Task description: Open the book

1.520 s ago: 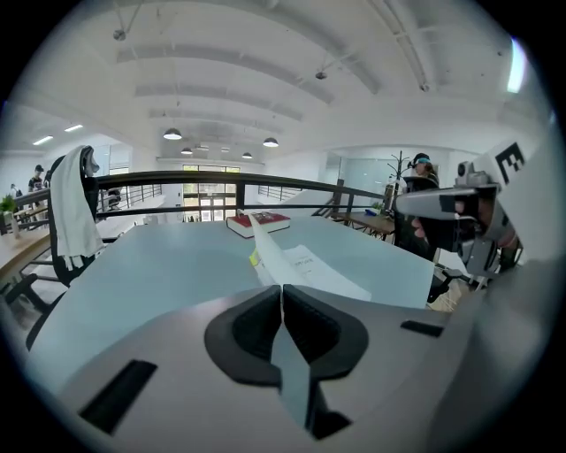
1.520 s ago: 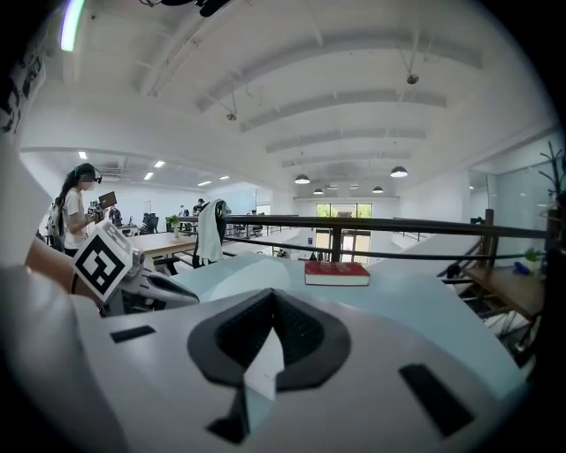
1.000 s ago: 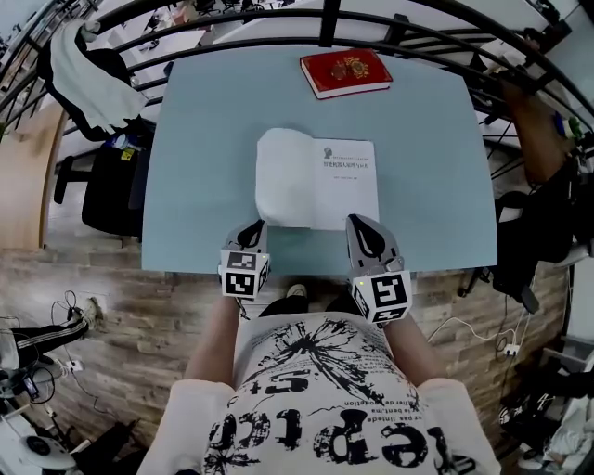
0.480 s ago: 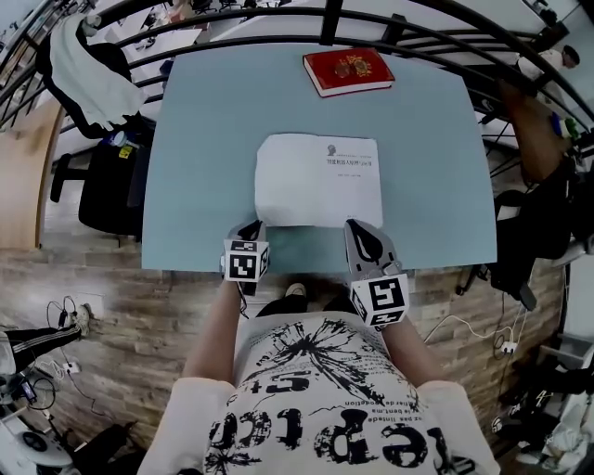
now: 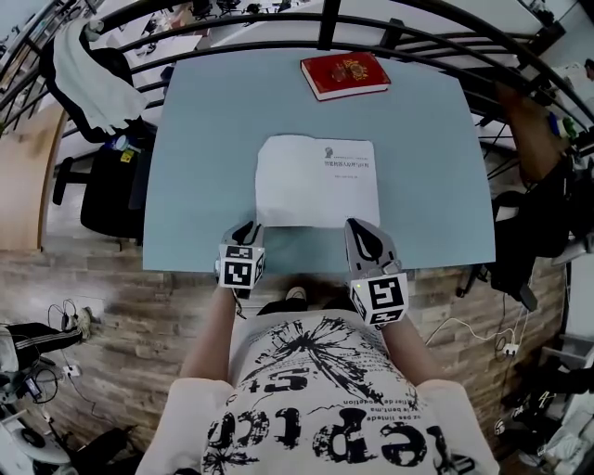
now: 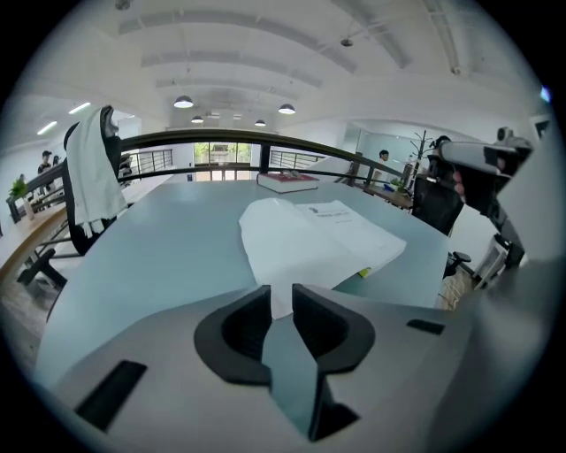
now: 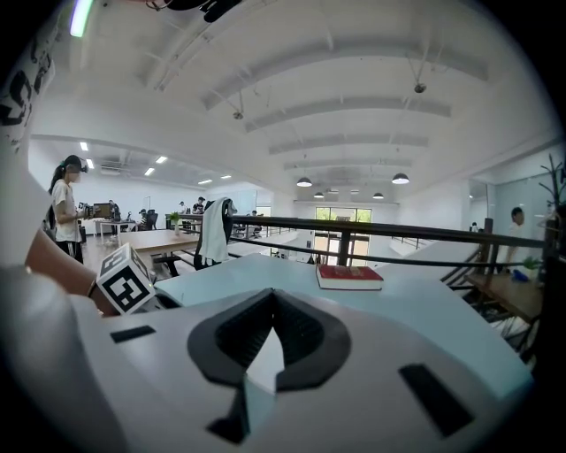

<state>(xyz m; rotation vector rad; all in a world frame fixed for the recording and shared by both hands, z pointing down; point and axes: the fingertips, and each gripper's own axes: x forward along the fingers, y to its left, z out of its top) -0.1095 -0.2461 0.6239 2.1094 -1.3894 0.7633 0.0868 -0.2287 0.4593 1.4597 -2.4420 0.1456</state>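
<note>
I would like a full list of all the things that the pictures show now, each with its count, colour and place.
table: one, light blue, in front of the person.
open book: one, white pages, flat on the table's near middle.
red book: one, red, closed, at the table's far edge.
railing: one, black, curving behind the table.
chair: one, black, left of the table.
cloth: one, white, draped over the chair.
left gripper: one, grey, by the open book's near left corner; jaws opening, page corner in the gap, not pinched.
right gripper: one, grey, by its near right corner; jaws together.
</note>
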